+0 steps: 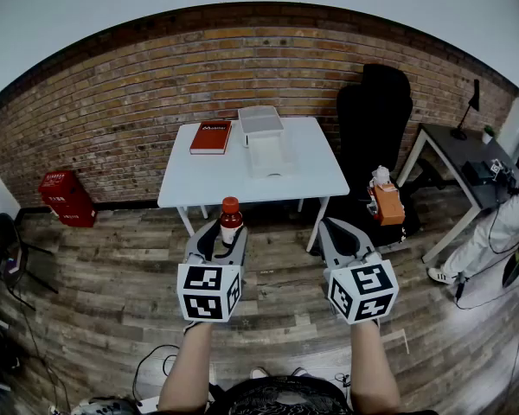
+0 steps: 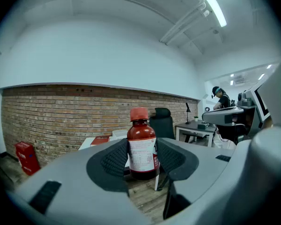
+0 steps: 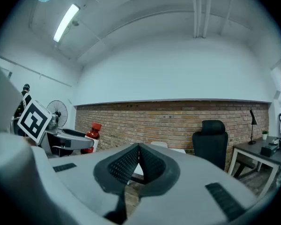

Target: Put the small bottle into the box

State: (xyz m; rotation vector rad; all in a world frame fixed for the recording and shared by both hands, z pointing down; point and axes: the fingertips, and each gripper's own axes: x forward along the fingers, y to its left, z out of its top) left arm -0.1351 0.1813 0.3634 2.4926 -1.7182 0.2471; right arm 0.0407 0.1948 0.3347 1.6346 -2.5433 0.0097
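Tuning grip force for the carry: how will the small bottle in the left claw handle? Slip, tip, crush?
Probably rigid: the small bottle shows no dent in the left claw. It looks filled dark right up to the neck, so it is likely heavy for its size. Tall and narrow, with a smooth-looking label, it could slip or tip when set down.

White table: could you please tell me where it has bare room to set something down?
The table's front-left, nearer than the red book, and its right strip beside the box are bare. The back edge is crowded.
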